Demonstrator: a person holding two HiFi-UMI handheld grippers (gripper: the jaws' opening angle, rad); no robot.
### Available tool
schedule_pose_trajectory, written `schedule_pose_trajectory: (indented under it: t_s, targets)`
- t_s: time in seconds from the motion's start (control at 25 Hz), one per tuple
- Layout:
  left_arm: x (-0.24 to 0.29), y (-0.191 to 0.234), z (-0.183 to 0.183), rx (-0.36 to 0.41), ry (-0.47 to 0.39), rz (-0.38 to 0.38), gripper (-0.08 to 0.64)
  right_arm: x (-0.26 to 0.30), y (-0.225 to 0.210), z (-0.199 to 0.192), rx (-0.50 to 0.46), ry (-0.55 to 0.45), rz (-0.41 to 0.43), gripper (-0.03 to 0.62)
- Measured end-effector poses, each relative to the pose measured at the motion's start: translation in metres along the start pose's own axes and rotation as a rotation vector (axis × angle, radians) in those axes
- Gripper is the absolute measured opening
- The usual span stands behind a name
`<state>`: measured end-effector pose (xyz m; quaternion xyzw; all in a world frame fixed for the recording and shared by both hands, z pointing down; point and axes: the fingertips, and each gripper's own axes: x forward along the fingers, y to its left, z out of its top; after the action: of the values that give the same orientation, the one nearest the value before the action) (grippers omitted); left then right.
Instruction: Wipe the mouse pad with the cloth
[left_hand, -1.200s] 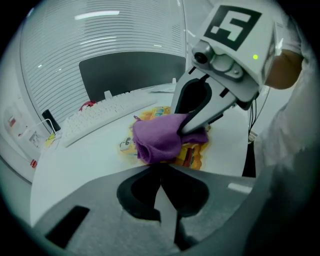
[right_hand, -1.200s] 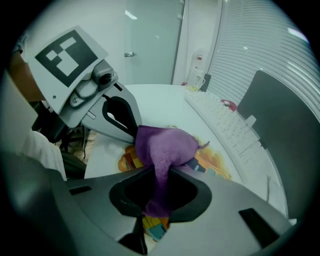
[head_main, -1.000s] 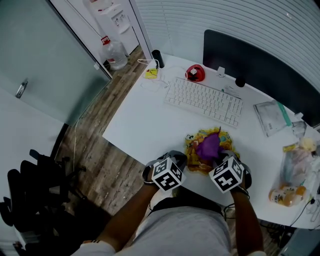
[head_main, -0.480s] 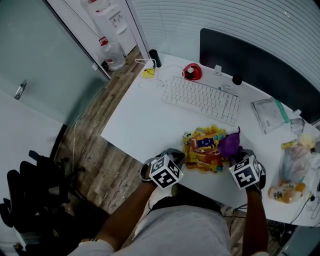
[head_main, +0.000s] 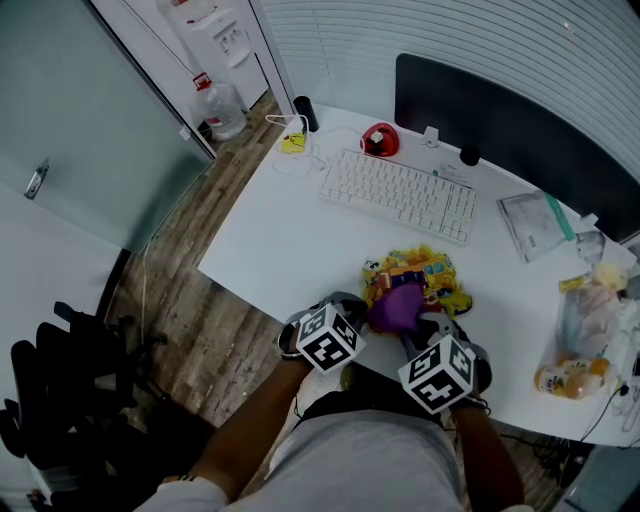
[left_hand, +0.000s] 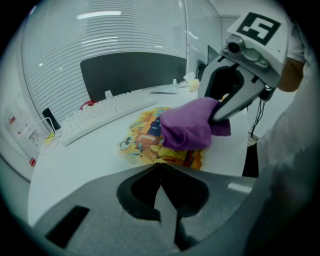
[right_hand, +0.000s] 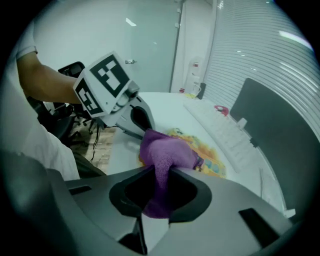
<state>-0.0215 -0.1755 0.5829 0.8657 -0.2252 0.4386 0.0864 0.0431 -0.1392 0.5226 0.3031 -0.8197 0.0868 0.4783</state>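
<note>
Whereas it sat at the mouse pad's (head_main: 430, 273) right edge half a second ago, cloth (head_main: 394, 308), pinched between right gripper (right_hand: 157, 176) fingers, now lies just ahead of left gripper's (left_hand: 159, 173) closed, empty fingers: return stroke underway.

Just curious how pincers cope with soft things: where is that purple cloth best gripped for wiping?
Probably by a bunched fold at its near edge, coming from the person's side, as the right gripper does. The cloth is limp, so a pinched fold holds, and the rest drapes forward over the mouse pad.
</note>
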Motion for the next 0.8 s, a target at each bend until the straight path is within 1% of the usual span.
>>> schedule_pose_trajectory:
  t_s: [0.12, 0.28, 0.52, 0.8]
  targets:
    - [0.001, 0.0, 0.0, 0.001, -0.001, -0.003, 0.017, 0.016, 0.024, 0.006, -0.052, 0.02, 0.043, 0.069]
    - [0.0, 0.0, 0.0, 0.002, -0.002, -0.009, 0.016, 0.029, 0.029, 0.0, -0.078, 0.06, 0.046, 0.069]
    - [0.0, 0.0, 0.0, 0.007, -0.006, -0.014, 0.017, 0.02, 0.008, -0.024, -0.032, 0.094, 0.005, 0.069]
    - [0.0, 0.0, -0.001, 0.013, -0.005, -0.017, 0.017, 0.003, -0.028, -0.066, 0.071, 0.133, -0.065, 0.069]
